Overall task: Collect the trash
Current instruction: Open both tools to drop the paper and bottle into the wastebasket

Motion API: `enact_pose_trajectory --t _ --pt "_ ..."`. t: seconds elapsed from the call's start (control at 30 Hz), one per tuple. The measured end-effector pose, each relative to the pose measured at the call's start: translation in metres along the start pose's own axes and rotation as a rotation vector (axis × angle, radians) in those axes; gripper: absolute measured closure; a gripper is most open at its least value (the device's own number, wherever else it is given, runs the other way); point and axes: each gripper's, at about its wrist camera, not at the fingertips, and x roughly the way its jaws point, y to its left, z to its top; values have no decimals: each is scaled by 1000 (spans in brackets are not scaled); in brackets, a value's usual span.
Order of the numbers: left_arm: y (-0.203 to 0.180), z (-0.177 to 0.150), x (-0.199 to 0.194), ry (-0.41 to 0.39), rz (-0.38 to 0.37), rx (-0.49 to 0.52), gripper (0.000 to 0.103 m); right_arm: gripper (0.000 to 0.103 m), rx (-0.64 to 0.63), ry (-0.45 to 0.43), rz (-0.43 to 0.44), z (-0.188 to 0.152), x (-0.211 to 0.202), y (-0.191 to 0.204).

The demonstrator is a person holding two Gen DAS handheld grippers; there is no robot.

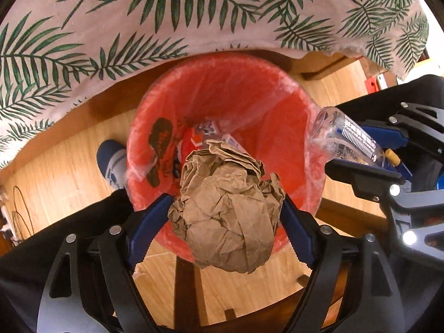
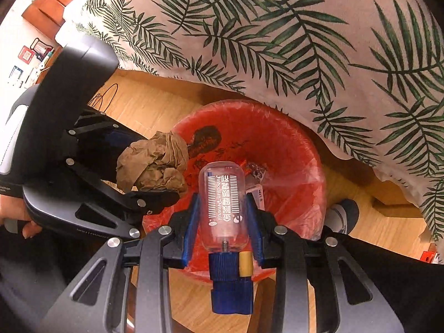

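A red bin (image 1: pixel 263 105) (image 2: pixel 291 161), lined with a clear bag, stands on the floor below both grippers, with wrappers and a small box at its bottom. My left gripper (image 1: pixel 227 197) points straight down over the bin's near rim. A crumpled brown paper ball (image 1: pixel 227 222) (image 2: pixel 149 166) sits loose between its blue pads, with gaps showing at both sides. My right gripper (image 2: pixel 223 202) (image 1: pixel 344 147) is shut on a clear plastic bottle (image 2: pixel 223 194) (image 1: pixel 347 138) with a blue cap (image 2: pixel 231 283). The bottle's base points toward the bin.
A tablecloth (image 1: pixel 194 22) with green palm leaves hangs over the far side of the bin. A person's foot in a blue and grey shoe (image 1: pixel 112 163) (image 2: pixel 342 216) stands beside the bin. Wooden floor (image 1: pixel 69 166) surrounds it, and a dark wooden leg (image 1: pixel 184 291) lies below the left gripper.
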Motion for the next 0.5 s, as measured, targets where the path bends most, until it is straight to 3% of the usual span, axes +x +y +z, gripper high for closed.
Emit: enact_pose_trajectory --t 0.17,0.33,0.5 --pt "1 1 1 2 -7 -9 9 71 -5 6 -1 -1 5 1" --pt "4 -1 -2 -2 6 -23 8 71 -3 12 1 -1 6 1" --pt "20 -7 -17 -37 62 -115 8 71 -28 26 6 3 13 4"
